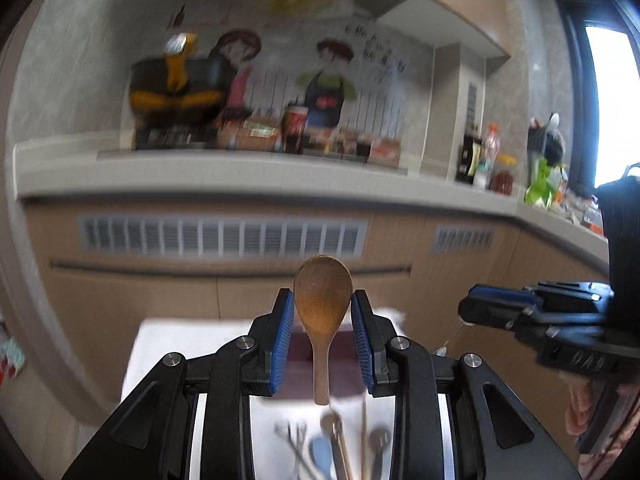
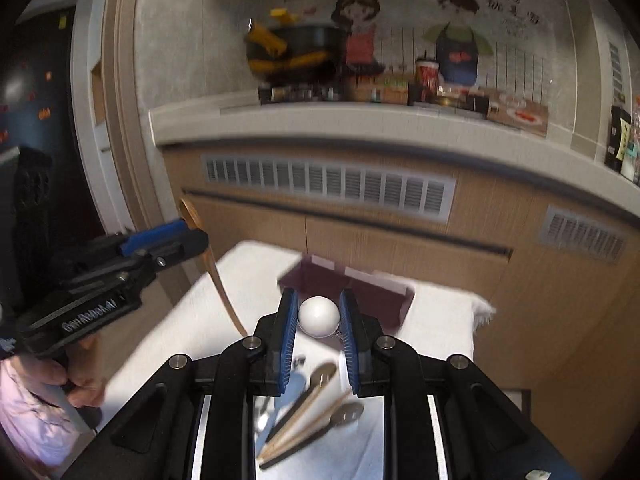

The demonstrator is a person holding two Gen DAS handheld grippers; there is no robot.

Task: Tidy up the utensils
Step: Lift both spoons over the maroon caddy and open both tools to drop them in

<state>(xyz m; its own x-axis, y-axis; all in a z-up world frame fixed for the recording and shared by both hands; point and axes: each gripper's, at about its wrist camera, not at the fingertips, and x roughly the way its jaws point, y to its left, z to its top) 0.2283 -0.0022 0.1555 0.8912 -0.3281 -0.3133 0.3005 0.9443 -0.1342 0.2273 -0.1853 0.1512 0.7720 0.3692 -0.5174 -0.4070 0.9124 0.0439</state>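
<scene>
My left gripper [image 1: 323, 312] is shut on a brown wooden spoon [image 1: 322, 304], bowl up, handle hanging down; it also shows in the right wrist view [image 2: 218, 276] at the left. My right gripper [image 2: 319, 316] is shut on a white spoon [image 2: 319, 315] by its round bowl. Both are held above a white-clothed table [image 2: 436, 324]. A dark maroon organizer tray [image 2: 372, 292] sits at the table's far end. Loose utensils lie below: chopsticks [image 2: 304, 432], metal spoons [image 2: 344, 414], a light blue spoon [image 1: 322, 454] and a fork [image 1: 298, 440].
A kitchen counter [image 1: 240, 176] with wooden cabinets runs behind the table, crowded with a black and yellow pan [image 2: 296, 50], a red cup [image 1: 295, 128], boxes and bottles [image 1: 474, 160]. A bright window [image 1: 612, 104] is at the right.
</scene>
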